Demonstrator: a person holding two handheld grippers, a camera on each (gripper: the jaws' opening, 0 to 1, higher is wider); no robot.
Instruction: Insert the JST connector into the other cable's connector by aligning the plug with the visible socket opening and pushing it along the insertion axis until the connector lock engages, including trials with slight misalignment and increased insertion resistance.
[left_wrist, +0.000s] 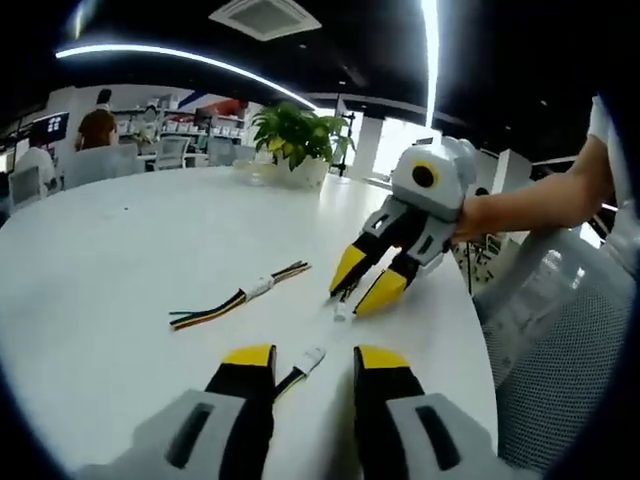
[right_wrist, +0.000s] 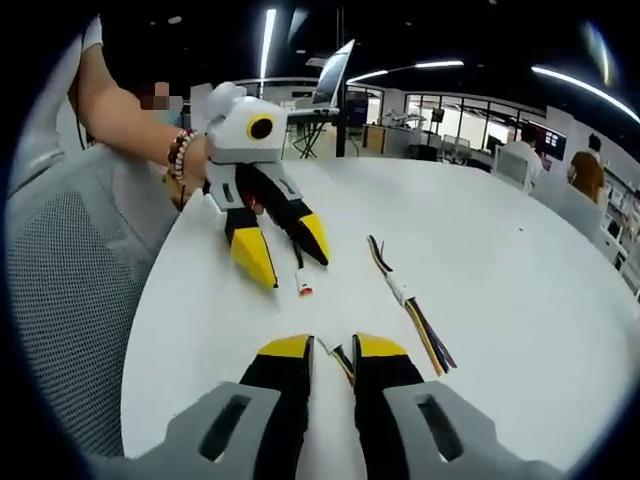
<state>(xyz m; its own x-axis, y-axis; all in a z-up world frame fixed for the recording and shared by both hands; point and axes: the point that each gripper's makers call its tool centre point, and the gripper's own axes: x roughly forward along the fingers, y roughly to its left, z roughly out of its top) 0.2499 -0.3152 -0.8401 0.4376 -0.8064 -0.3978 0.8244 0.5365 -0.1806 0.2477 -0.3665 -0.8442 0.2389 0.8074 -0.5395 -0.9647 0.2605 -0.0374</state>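
on the round white table (left_wrist: 120, 250), in the left gripper view, the left gripper (left_wrist: 312, 362) pointed forward with its yellow-tipped jaws set apart, and a short cable with a white connector (left_wrist: 311, 359) lay in the gap between them; whether the jaws touched it could not be told. ahead and to the right, the right gripper (left_wrist: 364, 284), held by a person's hand (left_wrist: 470, 216), came down at a slant with its tips close together over a small white connector (left_wrist: 340, 311) on the table; whether it pinched the wire could not be told. a spare cable bundle (left_wrist: 238, 296) with striped wires lay apart to the left, and a potted plant (left_wrist: 296, 140) stood at the table's far edge.

in the right gripper view, the right gripper (right_wrist: 333, 350) had dark wires (right_wrist: 343, 362) between its jaws, the left gripper (right_wrist: 279, 258) hovered beside its white connector (right_wrist: 304, 288), and the spare cable bundle (right_wrist: 410, 303) lay to the right.
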